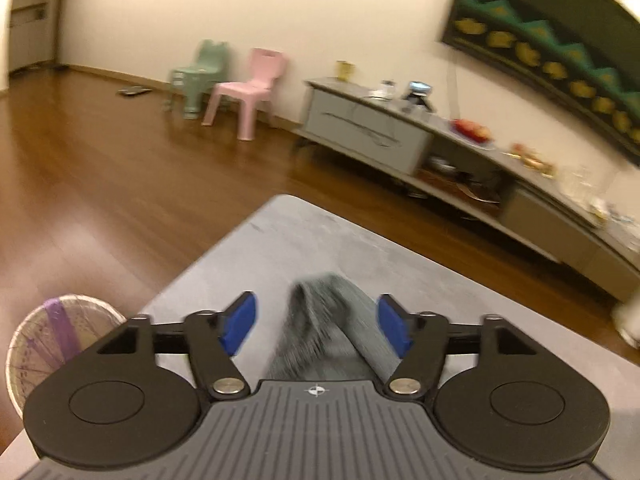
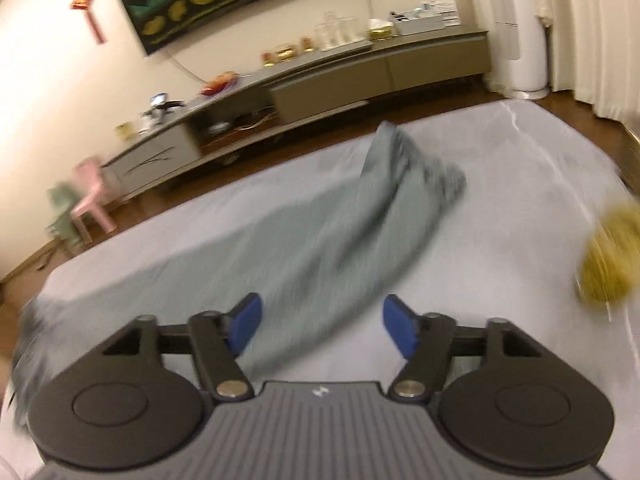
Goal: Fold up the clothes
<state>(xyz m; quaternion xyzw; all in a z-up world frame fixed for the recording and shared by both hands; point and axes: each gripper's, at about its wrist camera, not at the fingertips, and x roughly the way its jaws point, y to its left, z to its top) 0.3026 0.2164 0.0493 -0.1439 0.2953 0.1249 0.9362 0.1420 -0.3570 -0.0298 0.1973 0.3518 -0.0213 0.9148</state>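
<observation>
**Both grippers spread over grey garment on table**

My left gripper has its blue pads wide apart, w/ a bunched end of the grey garment lying between them, not pinched. My right gripper is spread too, gripping nothing; the garment stretches diagonally across the grey table ahead of it, blurred. A yellow-green object sits at right, too blurred to identify. Wicker basket on the floor beside the table's left corner.
</observation>
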